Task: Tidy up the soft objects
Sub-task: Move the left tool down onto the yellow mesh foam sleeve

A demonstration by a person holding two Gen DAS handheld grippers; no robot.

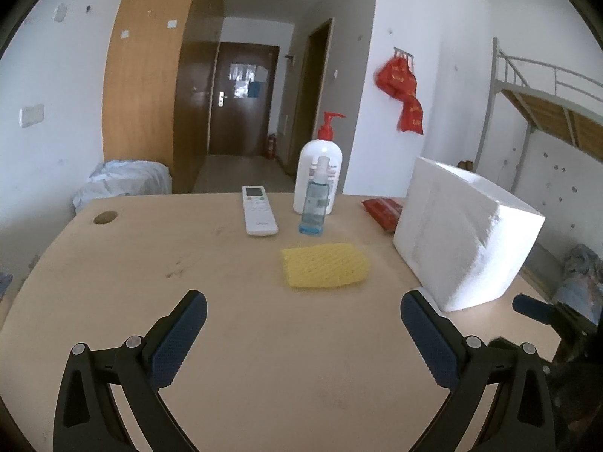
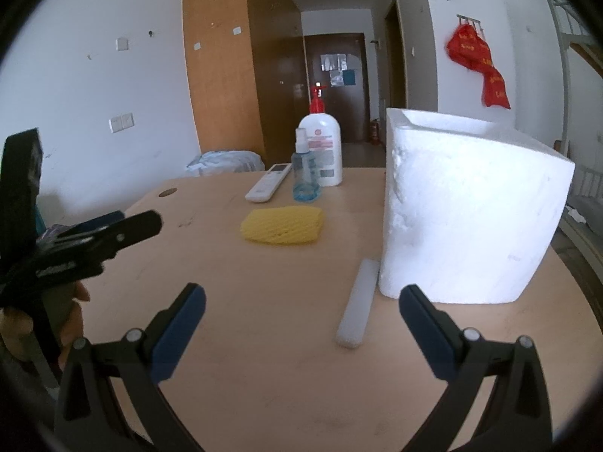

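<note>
A yellow foam net sleeve [image 1: 325,264] lies flat on the wooden table, ahead of my left gripper [image 1: 303,326], which is open and empty. It also shows in the right wrist view [image 2: 282,225]. A white foam box [image 1: 465,235] stands at the right; in the right wrist view [image 2: 467,207] it is close ahead. A white foam strip [image 2: 358,303] lies beside the box, just ahead of my right gripper [image 2: 301,318], which is open and empty. The left gripper shows at the left edge of the right wrist view [image 2: 113,231].
At the table's back stand a white pump bottle with a red top [image 1: 319,177], a small blue spray bottle [image 1: 316,203] and a white remote [image 1: 258,210]. A red packet [image 1: 382,209] lies behind the box. The table [image 1: 188,263] has a cable hole [image 1: 104,217].
</note>
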